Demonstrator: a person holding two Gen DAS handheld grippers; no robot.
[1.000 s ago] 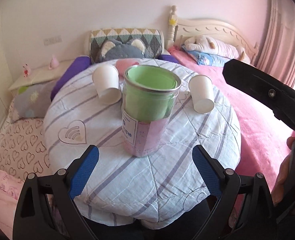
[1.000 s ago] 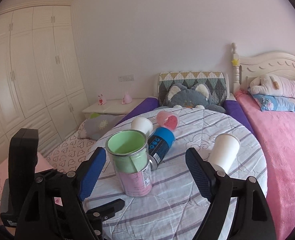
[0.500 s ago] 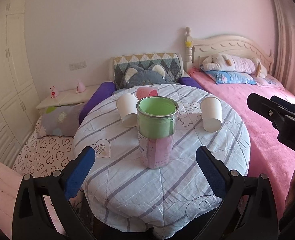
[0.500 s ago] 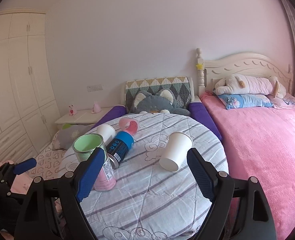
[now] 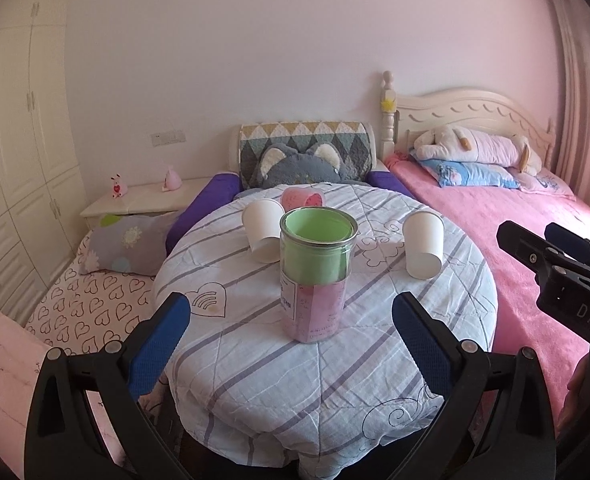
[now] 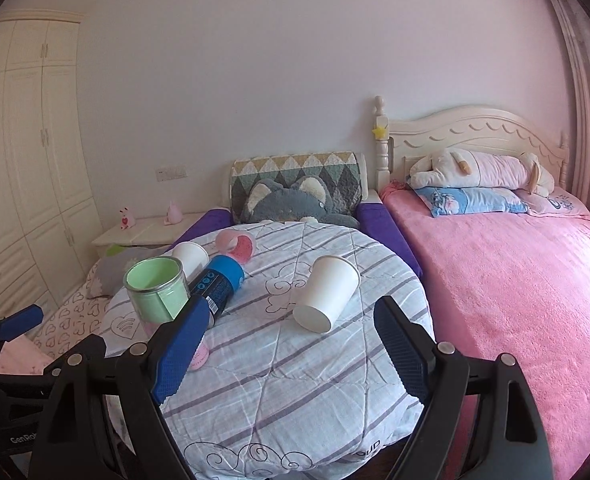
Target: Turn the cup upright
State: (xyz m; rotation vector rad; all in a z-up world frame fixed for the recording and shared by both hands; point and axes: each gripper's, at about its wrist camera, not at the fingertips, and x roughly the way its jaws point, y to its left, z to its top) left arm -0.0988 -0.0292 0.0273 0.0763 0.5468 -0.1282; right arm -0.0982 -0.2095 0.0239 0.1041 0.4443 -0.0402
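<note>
Both my grippers, left (image 5: 291, 328) and right (image 6: 291, 344), hang released, holding nothing, near the table (image 6: 295, 392). The cup (image 6: 327, 294) lies tipped right of the jar (image 6: 157, 292). I'm at the approach; next my right must straddle its wall.

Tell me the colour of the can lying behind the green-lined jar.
Blue and black: the can shows best in the right wrist view.

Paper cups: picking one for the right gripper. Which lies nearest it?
The white paper cup lying alone on the table's right side, straight ahead of the open right gripper.
</note>
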